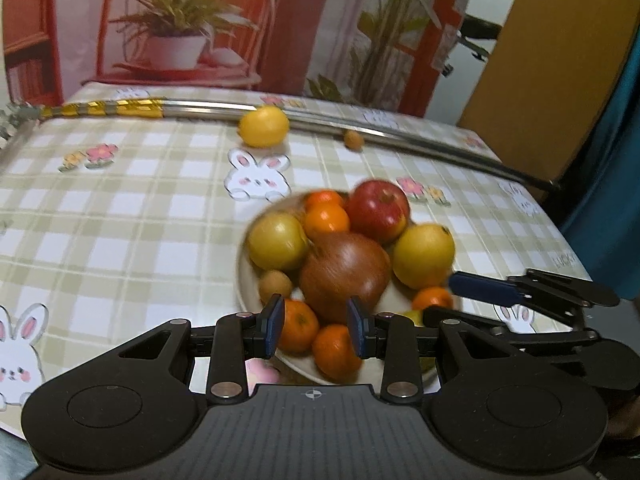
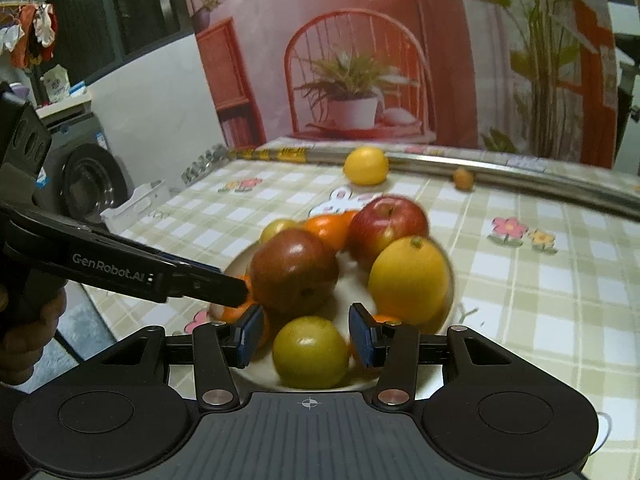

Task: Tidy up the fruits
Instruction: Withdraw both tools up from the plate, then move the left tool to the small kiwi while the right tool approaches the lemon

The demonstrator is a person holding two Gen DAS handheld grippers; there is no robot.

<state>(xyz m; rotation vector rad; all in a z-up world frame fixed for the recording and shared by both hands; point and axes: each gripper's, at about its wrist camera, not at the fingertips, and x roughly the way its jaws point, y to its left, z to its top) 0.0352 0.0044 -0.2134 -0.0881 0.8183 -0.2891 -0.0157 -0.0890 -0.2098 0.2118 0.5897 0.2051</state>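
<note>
Both tongs — left tongs (image 1: 316, 328) and right tongs (image 2: 306, 334) — hover apart, empty, over the fruit plate (image 1: 245, 280). A lemon (image 1: 264, 126) lies alone far across the desk (image 1: 120, 208).

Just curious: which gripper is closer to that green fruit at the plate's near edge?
Right. The green fruit sits between the right gripper fingers; the left gripper hovers over tangerines beside it.

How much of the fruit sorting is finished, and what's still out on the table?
Mostly done: the plate already holds a heap of fruit, including a red apple and several oranges. In hand: nothing; both the left gripper and right gripper hover over the plate, fingers apart around no fruit. Left: a lemon and a small brown fruit sit by the metal rail.
</note>
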